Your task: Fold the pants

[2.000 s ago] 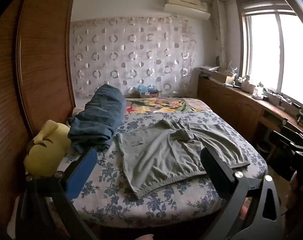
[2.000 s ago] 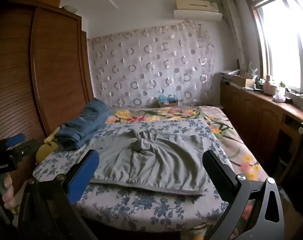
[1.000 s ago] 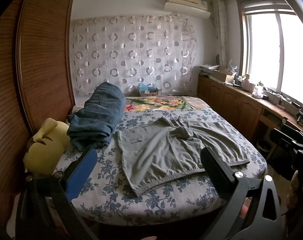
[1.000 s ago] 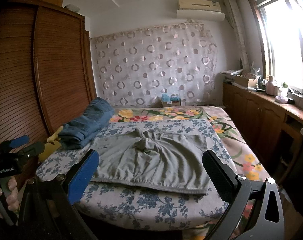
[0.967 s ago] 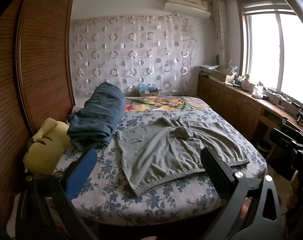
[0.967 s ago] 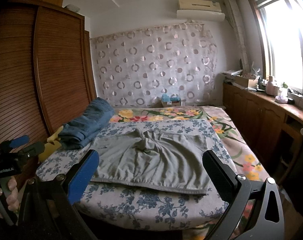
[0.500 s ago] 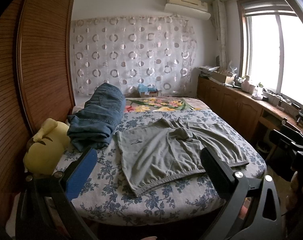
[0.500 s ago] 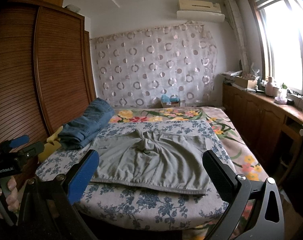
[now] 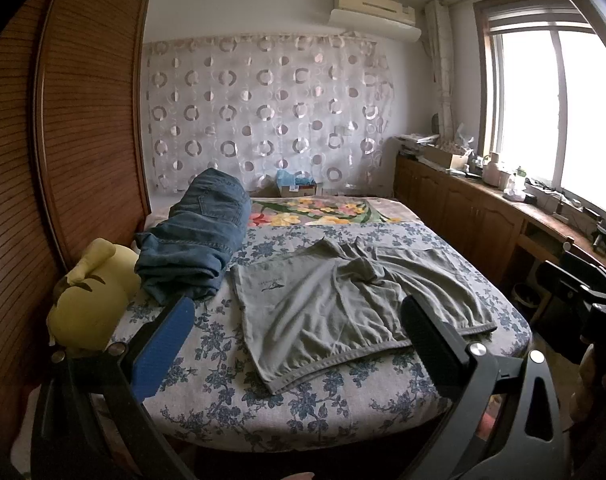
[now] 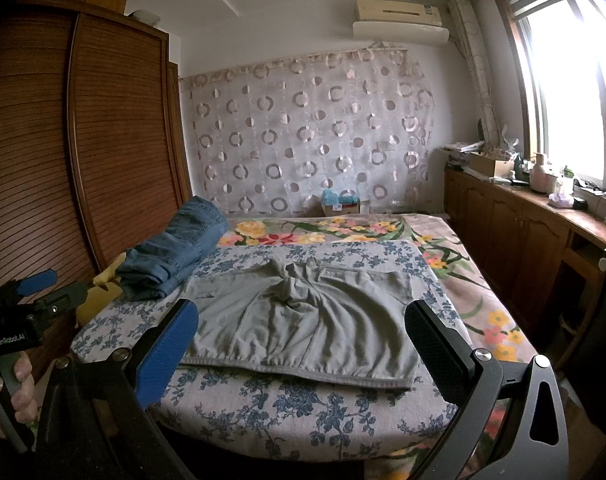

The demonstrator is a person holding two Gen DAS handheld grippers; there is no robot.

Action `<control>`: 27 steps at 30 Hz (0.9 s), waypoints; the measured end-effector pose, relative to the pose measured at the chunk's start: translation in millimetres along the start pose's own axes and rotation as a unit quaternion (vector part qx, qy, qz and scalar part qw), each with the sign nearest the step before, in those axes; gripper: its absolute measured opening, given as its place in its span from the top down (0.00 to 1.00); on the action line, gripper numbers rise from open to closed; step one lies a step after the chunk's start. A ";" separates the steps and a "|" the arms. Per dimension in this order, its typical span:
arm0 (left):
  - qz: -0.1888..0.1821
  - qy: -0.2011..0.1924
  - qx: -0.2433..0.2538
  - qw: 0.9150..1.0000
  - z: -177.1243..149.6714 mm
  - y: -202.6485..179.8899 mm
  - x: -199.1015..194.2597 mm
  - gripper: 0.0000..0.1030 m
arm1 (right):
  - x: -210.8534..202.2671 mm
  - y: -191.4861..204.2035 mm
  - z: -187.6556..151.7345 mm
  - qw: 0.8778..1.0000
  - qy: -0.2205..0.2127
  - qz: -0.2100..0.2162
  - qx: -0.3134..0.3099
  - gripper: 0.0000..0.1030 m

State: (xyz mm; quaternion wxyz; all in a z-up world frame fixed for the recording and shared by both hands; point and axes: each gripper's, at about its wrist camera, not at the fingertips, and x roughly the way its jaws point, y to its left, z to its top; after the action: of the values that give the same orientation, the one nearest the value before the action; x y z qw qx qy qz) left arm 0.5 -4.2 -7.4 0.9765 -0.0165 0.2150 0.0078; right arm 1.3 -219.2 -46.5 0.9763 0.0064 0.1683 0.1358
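A: Where are the shorts (image 10: 303, 316) found, and how are the tools set?

B: They are laid flat on the bed (image 10: 287, 412), waistband toward the near edge, with the cloth bunched at the crotch. The left gripper (image 9: 295, 344) and the right gripper (image 10: 303, 348) are both held short of the bed with jaws spread wide, and nothing is gripped.

A: How should the first fold be done well?

B: The bunched middle is probably best smoothed first. One side of the waistband and the matching leg hem would then be pinched, lifted only slightly and carried across onto the other half, so that the edges are matched and no crease is trapped.

A: What should be avoided?

B: The flowered bed cover should not be caught with the cloth. The folded jeans (image 9: 195, 240) and the yellow plush toy (image 9: 91, 300) lie to the left, apart from the shorts.

A: Are any containers seen?

B: A small box (image 10: 341, 206) with something blue in it is seen at the head of the bed; its contents cannot be told.
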 end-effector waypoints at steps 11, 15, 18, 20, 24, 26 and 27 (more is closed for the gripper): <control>0.000 -0.001 0.000 1.000 0.4 0.3 -0.4 0.00 | -1.1 1.3 0.4 1.000 -0.002 -0.001 -0.001 0.00; 0.001 -0.002 0.000 1.000 -0.1 0.1 -0.5 0.00 | -1.1 1.2 0.4 1.000 -0.001 0.000 -0.001 0.00; -0.001 -0.001 -0.001 1.000 0.1 0.4 -0.5 0.00 | -1.0 1.6 1.2 1.000 -0.002 0.000 -0.001 0.00; -0.001 -0.002 0.000 1.000 0.3 0.4 -0.9 0.00 | -1.0 2.0 1.4 1.000 -0.002 0.000 -0.001 0.00; -0.001 -0.002 -0.001 1.000 -0.3 0.2 -0.5 0.00 | -0.6 2.9 1.5 1.000 -0.003 0.000 -0.001 0.00; 0.000 -0.002 0.000 1.000 0.2 0.3 -0.9 0.00 | -0.9 2.9 1.3 1.000 -0.002 0.000 -0.002 0.00; -0.001 -0.002 -0.001 1.000 -0.3 0.2 -0.7 0.00 | -1.1 2.8 1.2 1.000 -0.003 0.000 -0.001 0.00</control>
State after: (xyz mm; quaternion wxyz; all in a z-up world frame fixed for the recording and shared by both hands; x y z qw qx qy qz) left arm -0.3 -4.0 -7.4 0.9770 -0.0172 0.2126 0.0073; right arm 0.0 -216.7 -44.8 0.9768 0.0056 0.1655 0.1360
